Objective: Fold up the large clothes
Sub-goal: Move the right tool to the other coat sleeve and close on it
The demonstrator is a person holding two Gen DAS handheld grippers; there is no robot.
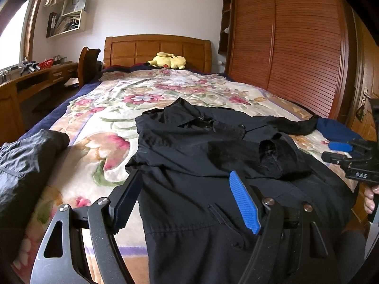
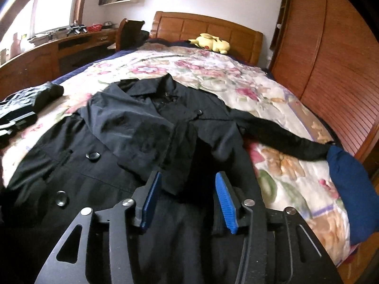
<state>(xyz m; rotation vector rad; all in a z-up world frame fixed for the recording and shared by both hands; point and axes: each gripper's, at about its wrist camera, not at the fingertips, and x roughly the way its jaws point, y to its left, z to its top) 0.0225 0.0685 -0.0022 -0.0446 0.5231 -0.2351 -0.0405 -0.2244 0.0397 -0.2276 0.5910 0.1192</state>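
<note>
Left gripper (image 1: 187,189) jaws apart, empty, above the long black buttoned coat (image 1: 194,165) spread on the floral quilt (image 1: 113,108); right gripper (image 2: 187,189) jaws apart, empty, coat sleeve beneath; right gripper body reads "DAS" at three o'clock; white wall shelf (image 1: 68,19) at eleven o'clock holds books.

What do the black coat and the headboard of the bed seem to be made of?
Black coat: probably a thin woven synthetic or cotton blend, matte with a slight sheen; it creases sharply and lies flat. The exact fibre cannot be told.
Headboard: apparently solid wood, orange-brown and varnished, with raised panels that catch light.
</note>
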